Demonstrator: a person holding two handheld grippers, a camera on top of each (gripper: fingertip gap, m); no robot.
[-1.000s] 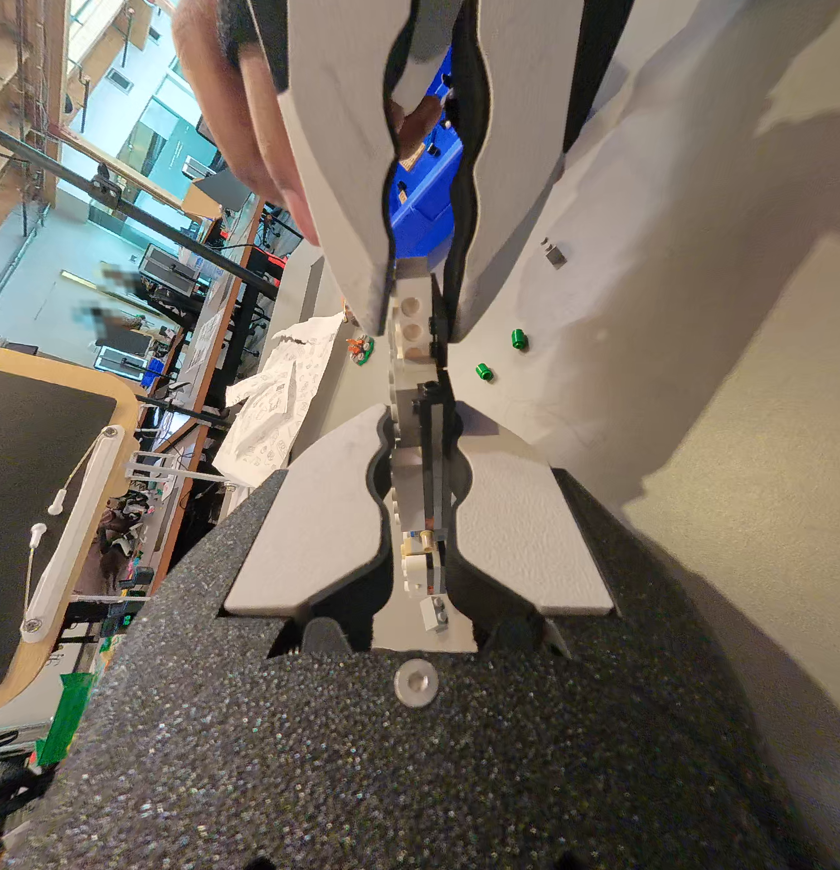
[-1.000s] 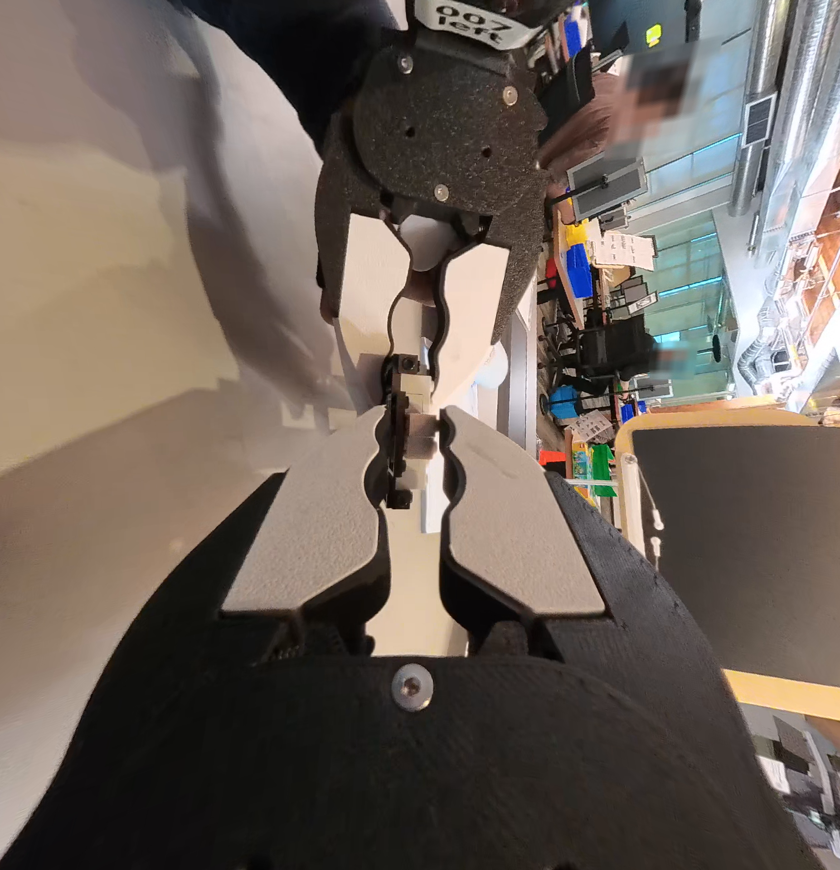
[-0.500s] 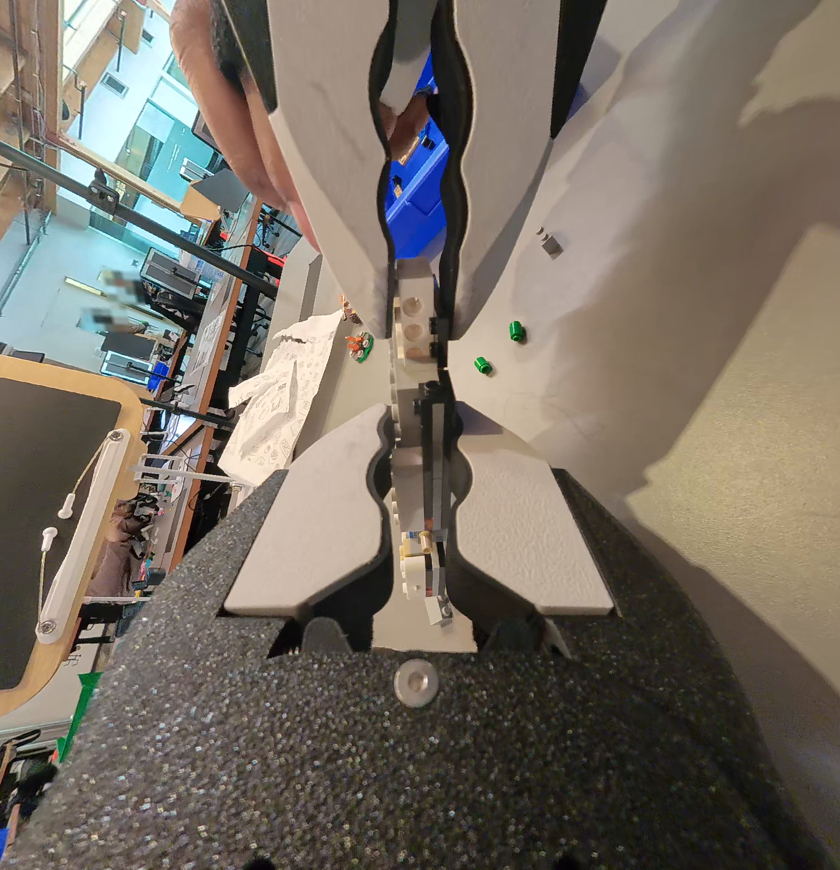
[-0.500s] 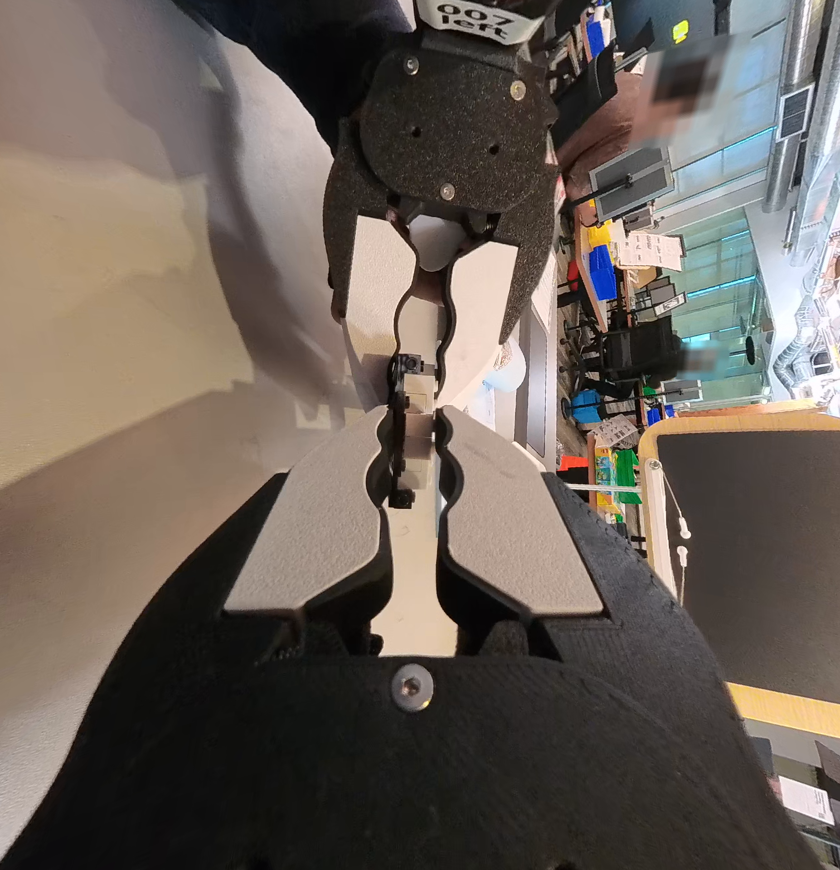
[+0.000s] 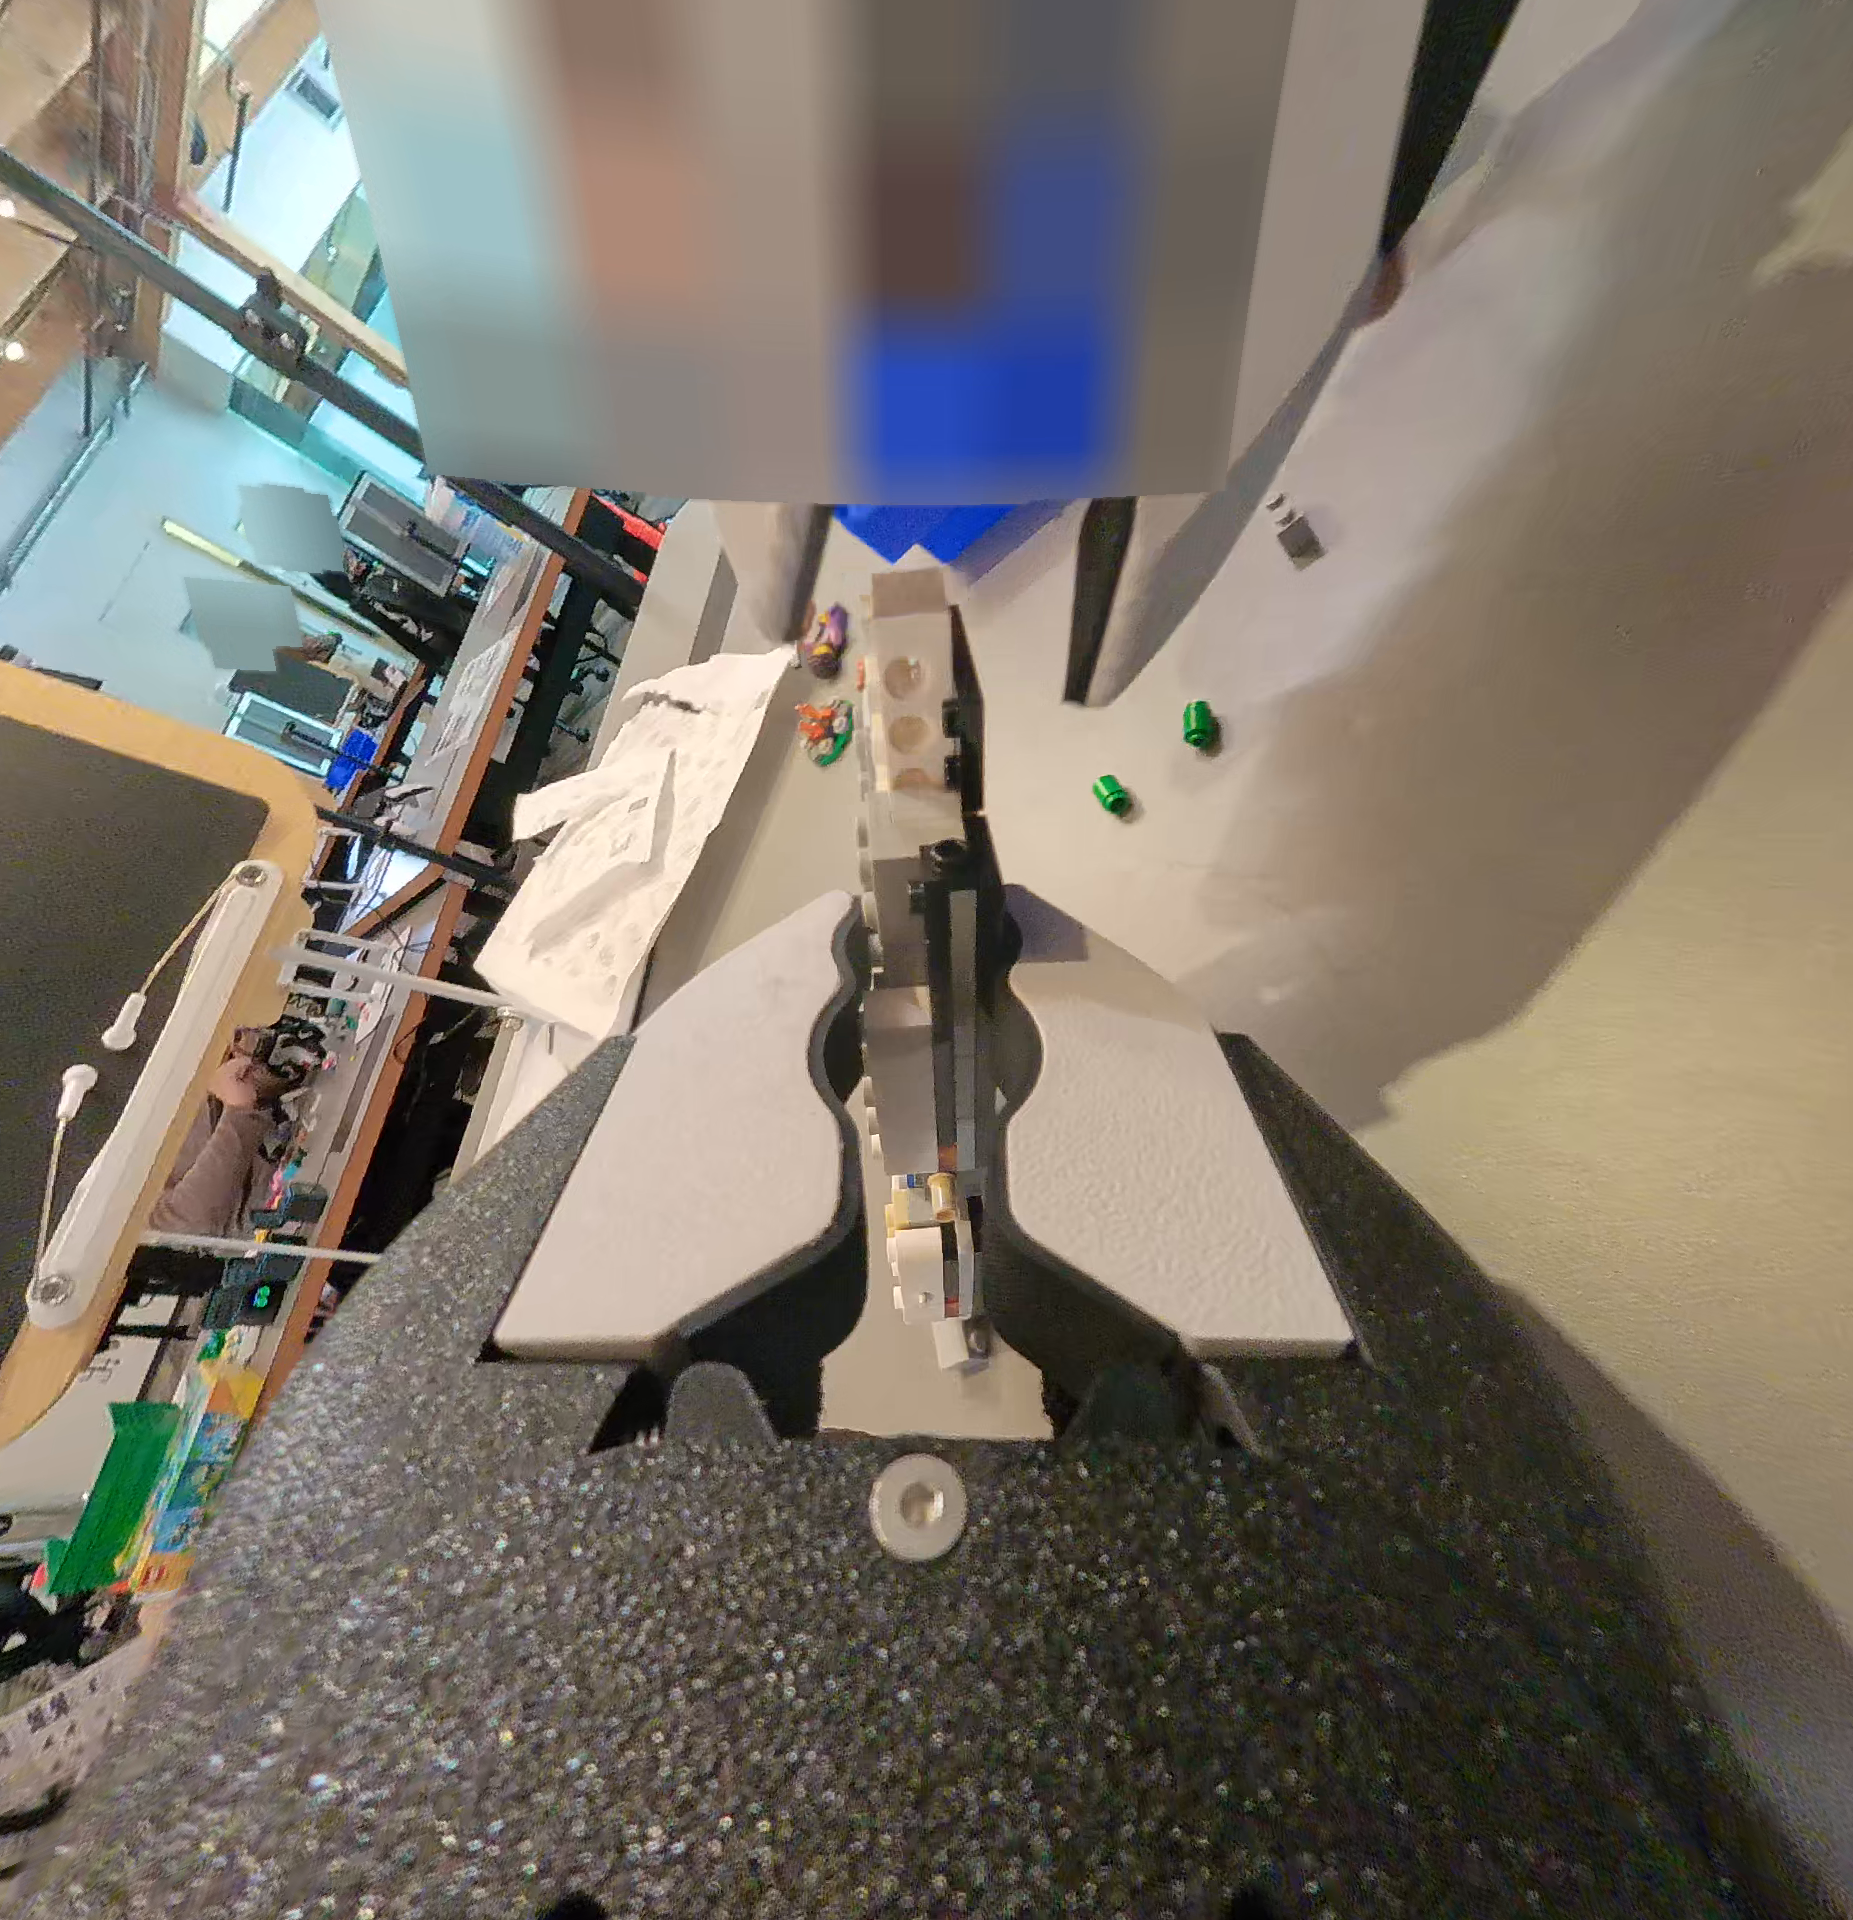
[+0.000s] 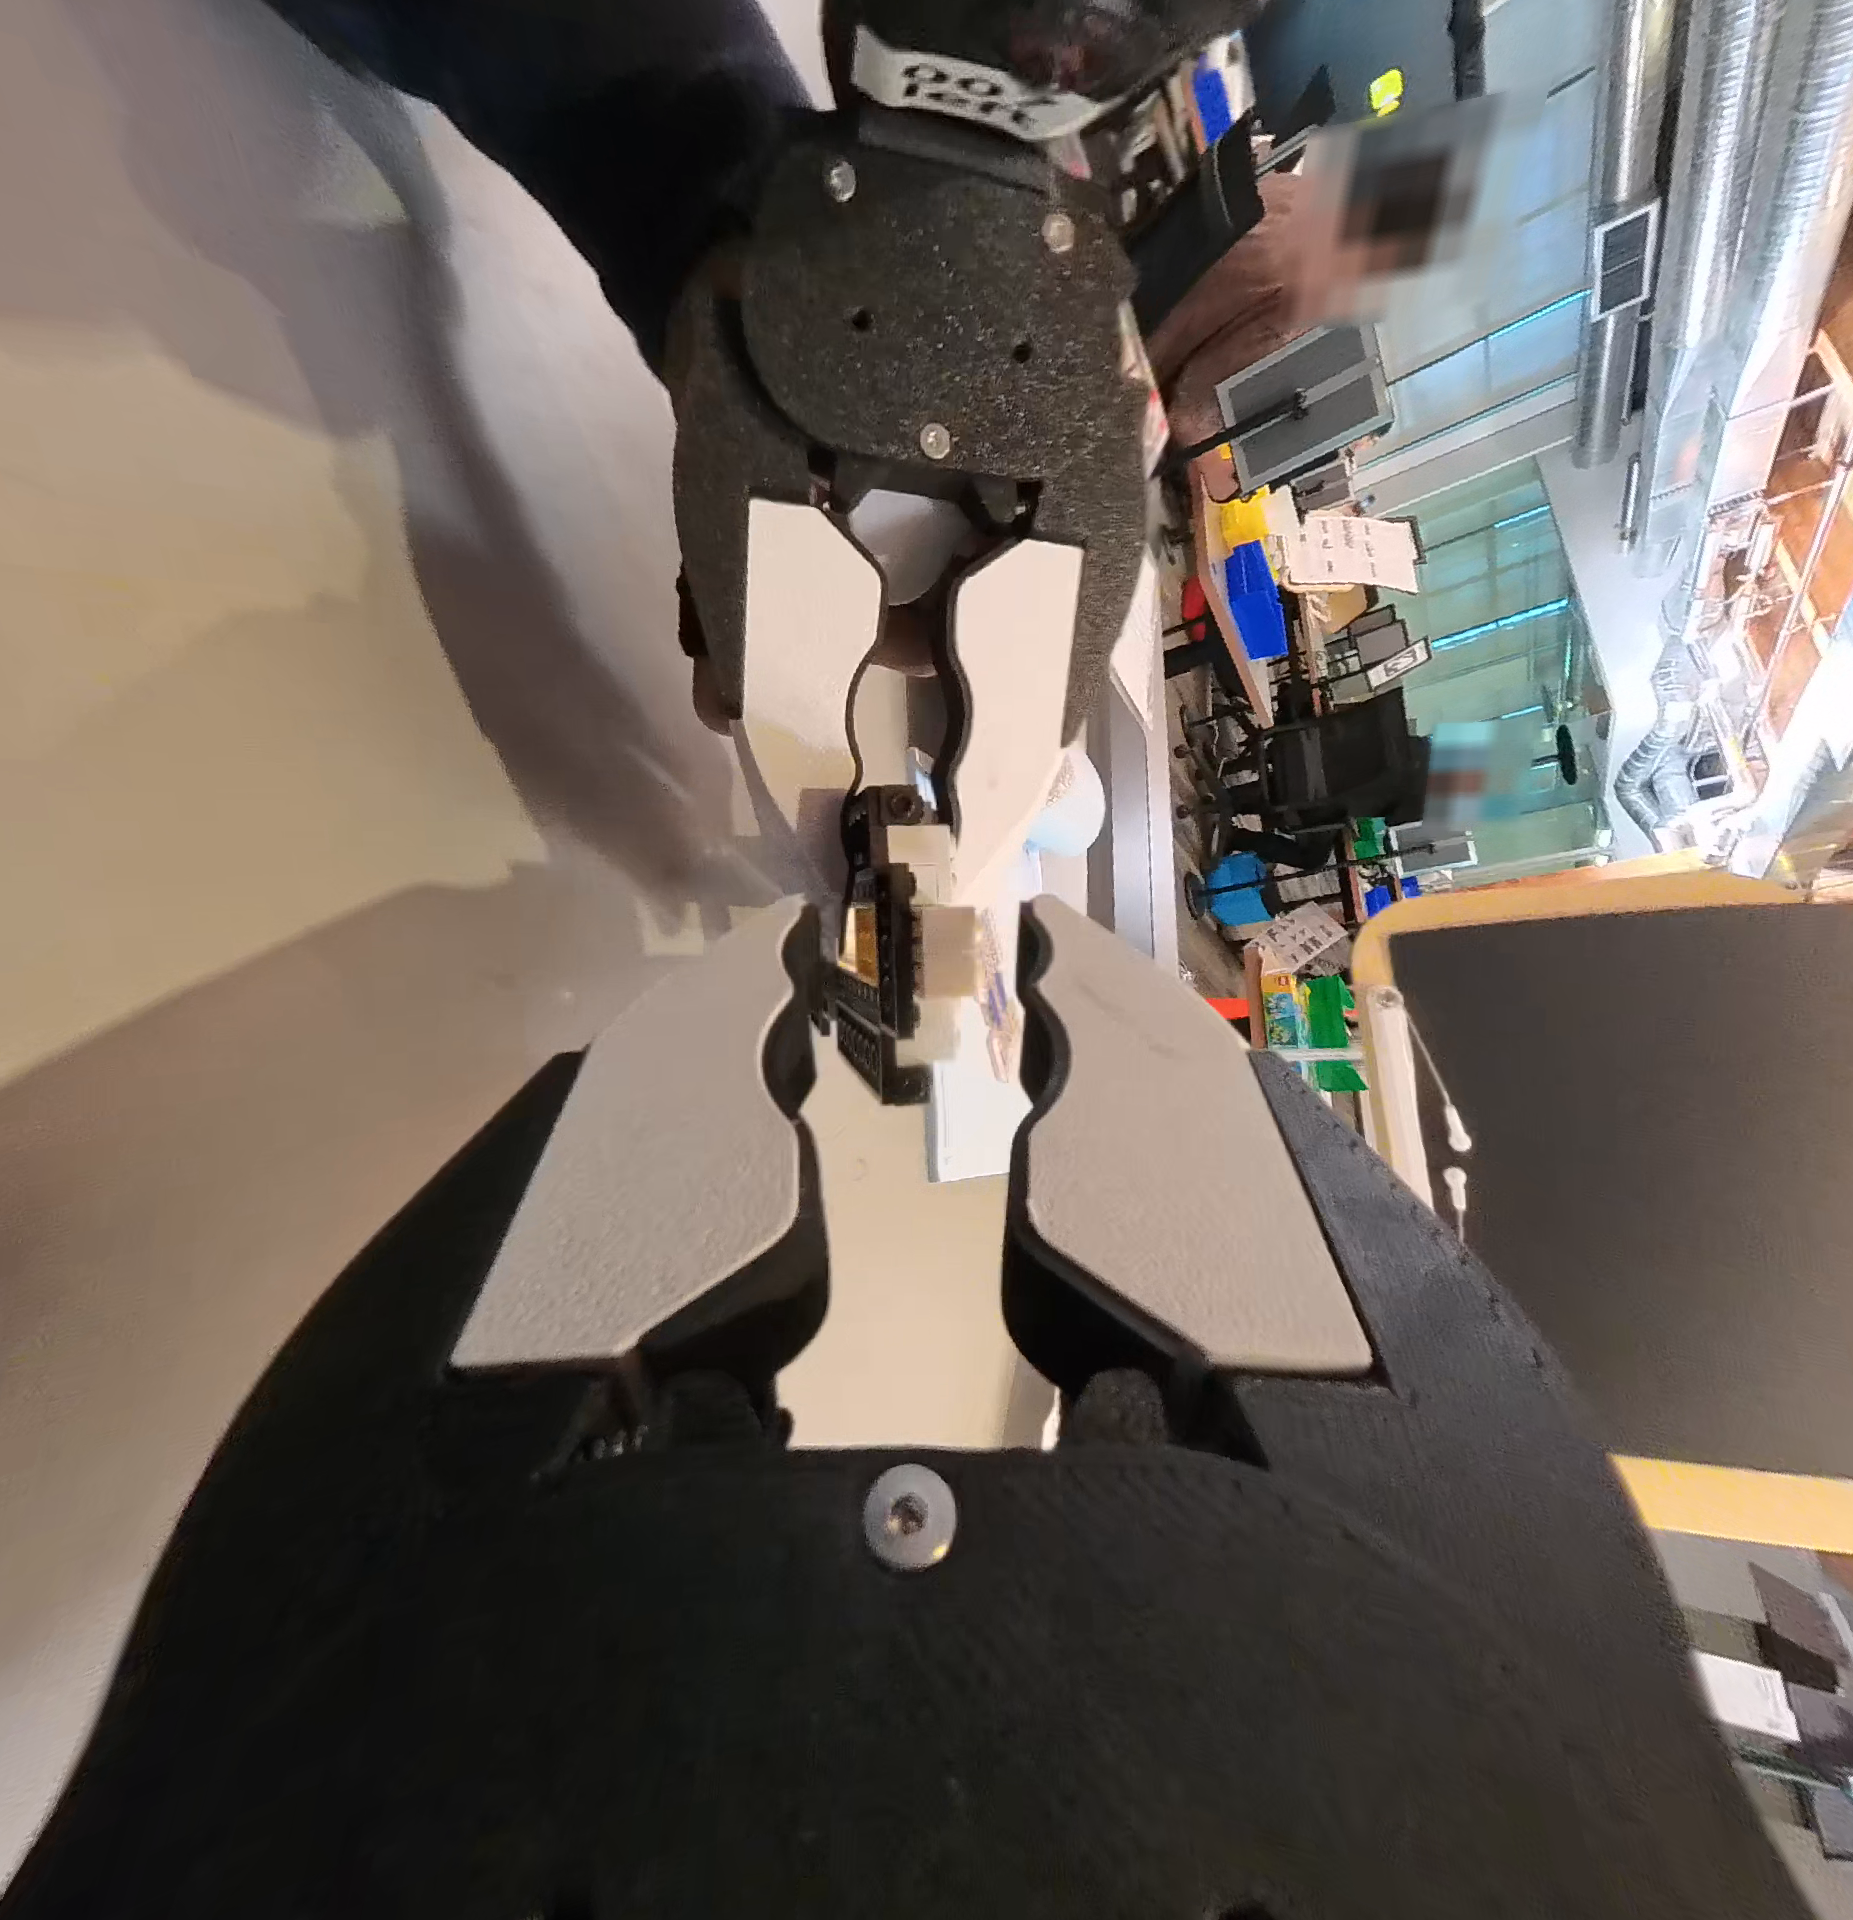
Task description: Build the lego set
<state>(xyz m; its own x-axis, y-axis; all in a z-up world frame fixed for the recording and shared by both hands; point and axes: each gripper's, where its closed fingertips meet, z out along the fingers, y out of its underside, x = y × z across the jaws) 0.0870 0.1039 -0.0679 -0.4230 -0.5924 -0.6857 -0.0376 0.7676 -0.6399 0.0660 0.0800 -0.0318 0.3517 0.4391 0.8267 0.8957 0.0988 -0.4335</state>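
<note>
Two grippers face each other above grey table (image 5: 1524,935). Left gripper (image 5: 927,935) pinches grey-and-black brick assembly (image 5: 917,748) firmly. Right gripper (image 6: 917,935) spread, pads clear of assembly's far end. Judgement: left should hold level and steady while right backs straight off.

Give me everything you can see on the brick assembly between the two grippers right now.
The brick assembly is a long, narrow stack of plastic bricks: pale grey and white on one side, black plates on the other, with a gold-looking tile near the far end. It is held off the grey table. The left gripper clamps one end, pads pressed on both sides. The right gripper is open around the other end, with a gap at its right pad.
</note>
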